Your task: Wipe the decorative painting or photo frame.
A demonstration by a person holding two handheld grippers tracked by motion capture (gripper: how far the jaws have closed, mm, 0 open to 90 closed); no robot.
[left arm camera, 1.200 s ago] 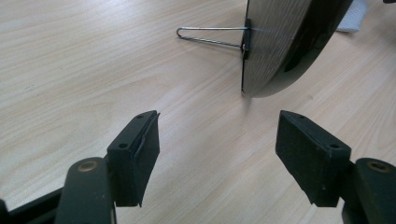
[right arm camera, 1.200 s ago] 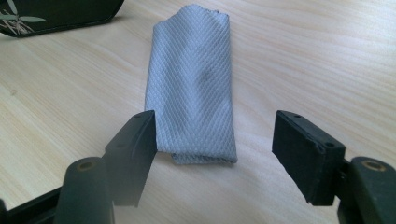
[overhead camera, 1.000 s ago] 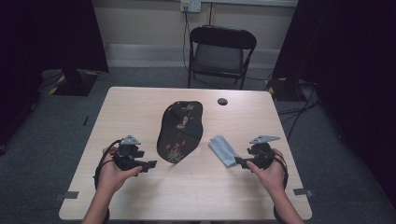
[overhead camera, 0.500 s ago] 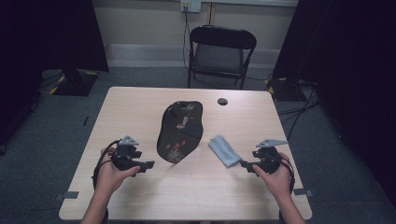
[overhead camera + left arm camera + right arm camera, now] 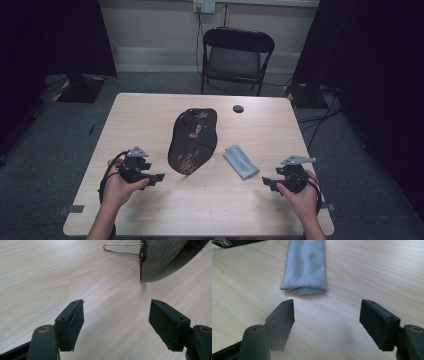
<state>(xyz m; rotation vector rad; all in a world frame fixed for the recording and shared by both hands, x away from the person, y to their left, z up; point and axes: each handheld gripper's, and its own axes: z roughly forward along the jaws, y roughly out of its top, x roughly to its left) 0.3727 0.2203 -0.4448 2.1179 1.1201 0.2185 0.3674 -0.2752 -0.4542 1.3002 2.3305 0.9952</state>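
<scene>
Both claws stand wide open and hold nothing. Just ahead of the right claw [image 5: 327,322] lies the cloth [image 5: 305,267], folded, its near end a little left of the gap between the jaws. Ahead and to the right of the left claw [image 5: 116,322] stands the plate [image 5: 162,257], propped on edge by a wire stand [image 5: 122,248] on the counter [image 5: 280,135]. In the high view, the plate [image 5: 192,141] sits between the left claw [image 5: 150,176] and the cloth [image 5: 240,161], with the right claw [image 5: 270,183] beyond it. Risks, as a judgement: a low pinch could catch just the cloth's top fold and let it unroll, and any push on the plate could tip it off its thin stand.
</scene>
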